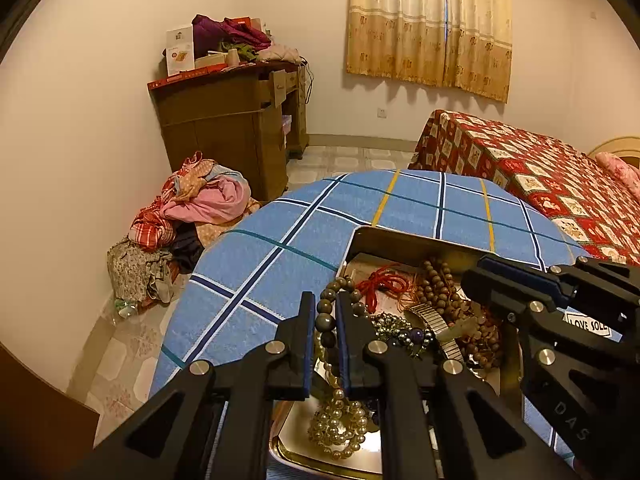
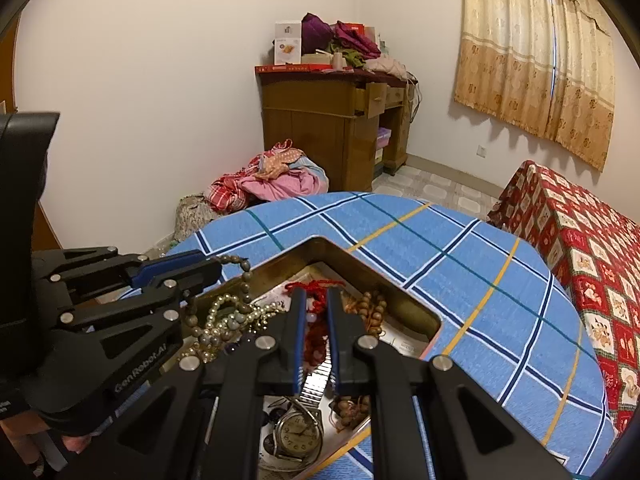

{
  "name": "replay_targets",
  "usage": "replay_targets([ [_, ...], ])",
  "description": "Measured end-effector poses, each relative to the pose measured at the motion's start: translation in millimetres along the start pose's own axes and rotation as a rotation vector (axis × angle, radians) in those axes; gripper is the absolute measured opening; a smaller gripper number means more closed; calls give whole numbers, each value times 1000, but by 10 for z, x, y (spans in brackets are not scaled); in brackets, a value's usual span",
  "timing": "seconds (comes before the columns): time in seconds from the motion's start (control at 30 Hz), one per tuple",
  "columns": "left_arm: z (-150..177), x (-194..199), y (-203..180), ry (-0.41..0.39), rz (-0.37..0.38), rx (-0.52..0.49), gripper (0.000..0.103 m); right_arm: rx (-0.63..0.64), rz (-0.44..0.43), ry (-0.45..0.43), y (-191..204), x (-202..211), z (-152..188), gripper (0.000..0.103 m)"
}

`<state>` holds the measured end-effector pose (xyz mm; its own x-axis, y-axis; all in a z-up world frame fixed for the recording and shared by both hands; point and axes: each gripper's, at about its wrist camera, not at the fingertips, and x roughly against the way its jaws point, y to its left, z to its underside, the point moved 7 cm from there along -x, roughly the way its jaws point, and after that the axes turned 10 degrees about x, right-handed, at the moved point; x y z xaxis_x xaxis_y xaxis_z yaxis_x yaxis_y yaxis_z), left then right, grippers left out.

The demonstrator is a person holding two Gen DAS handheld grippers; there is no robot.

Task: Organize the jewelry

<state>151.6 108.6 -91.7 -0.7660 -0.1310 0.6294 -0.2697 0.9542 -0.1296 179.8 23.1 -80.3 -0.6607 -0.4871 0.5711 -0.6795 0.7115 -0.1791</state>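
Observation:
A gold metal tin [image 1: 362, 236] full of tangled jewelry sits on the blue plaid table [image 1: 260, 256]. My left gripper [image 1: 325, 312] is shut on a dark round-bead bracelet [image 1: 325, 318] and holds it above the tin; pearl strands [image 1: 340, 424] hang below it. In the right wrist view my right gripper [image 2: 317, 300] is narrowly parted over the tin [image 2: 320, 245], with a metal-band wristwatch [image 2: 298, 432] below its fingers. Whether it grips anything is unclear. Red cord [image 1: 380, 282] and brown wooden beads [image 1: 438, 284] lie in the tin.
A pile of clothes [image 1: 192, 208] lies on the floor left of the table. A wooden desk [image 1: 232, 120] with clutter stands by the wall. A bed with a red quilt [image 1: 540, 176] is at the right.

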Motion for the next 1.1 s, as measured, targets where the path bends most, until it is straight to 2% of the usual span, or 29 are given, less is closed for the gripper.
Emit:
replay_targets([
  [0.27, 20, -1, -7, 7, 2, -2, 10, -12, -13, 31, 3, -52, 91, 14],
  [0.3, 24, 2, -15, 11, 6, -3, 11, -12, -9, 38, 3, -58, 109, 18],
  [0.33, 34, 5, -13, 16, 2, -5, 12, -12, -5, 41, 3, -57, 129, 30],
  [0.37, 36, 15, 1, 16, -11, -1, 20, -21, -4, 40, -7, -41, 160, 37],
  [0.4, 38, 42, 17, 9, -12, 7, 36, -28, 2, 36, -16, -24, 178, 52],
  [0.43, 47, 74, 19, 1, -11, 13, 46, -35, 12, 32, -34, -5, 192, 59],
  [0.47, 49, 112, 47, -15, -29, 21, 61, -43, 21, 29, -54, 24, 211, 59],
  [0.5, 44, 163, 83, -36, -47, 32, 69, -53, 19, 31, -69, 48, 229, 59],
  [0.6, 57, 268, 87, -48, 2, 61, 69, -69, 31, 34, -118, 128, 275, 59],
  [0.7, 63, 378, 103, -73, -11, 83, 69, -97, 42, 24, -168, 226, 317, 65],
  [1.1, 101, 557, 165, -95, -41, 112, 69, -125, 55, -8, -213, 418, 320, 65],
])
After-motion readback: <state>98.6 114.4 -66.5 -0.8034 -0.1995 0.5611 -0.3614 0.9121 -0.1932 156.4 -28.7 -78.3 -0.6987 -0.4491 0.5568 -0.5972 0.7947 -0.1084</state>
